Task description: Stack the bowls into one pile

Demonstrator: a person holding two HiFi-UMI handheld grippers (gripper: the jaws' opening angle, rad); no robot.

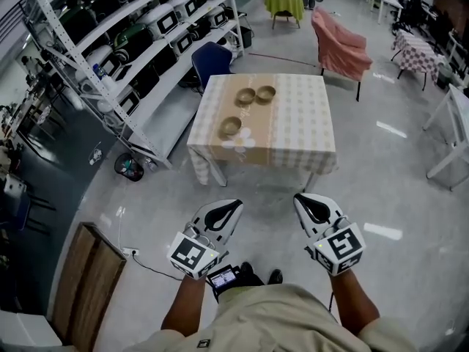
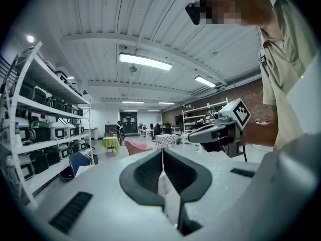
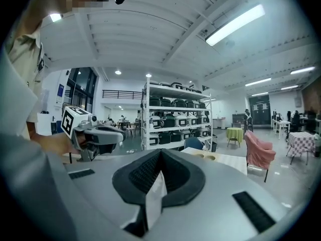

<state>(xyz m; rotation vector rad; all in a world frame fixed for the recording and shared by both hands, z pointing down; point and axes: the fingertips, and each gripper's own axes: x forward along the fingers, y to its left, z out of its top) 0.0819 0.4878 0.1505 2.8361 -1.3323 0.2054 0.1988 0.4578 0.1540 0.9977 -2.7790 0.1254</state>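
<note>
Left gripper [image 1: 233, 207] jaws pressed together, nothing between. Right gripper [image 1: 300, 199] same, empty. Stacking not begun: three bowls separate on table [image 1: 300, 123]. Back-left bowl [image 1: 245, 96] just beside back-right bowl [image 1: 265, 93]; front bowl [image 1: 230, 127] apart, nearer. All well ahead of both jaws, out of reach. Whole pile left to build.
</note>
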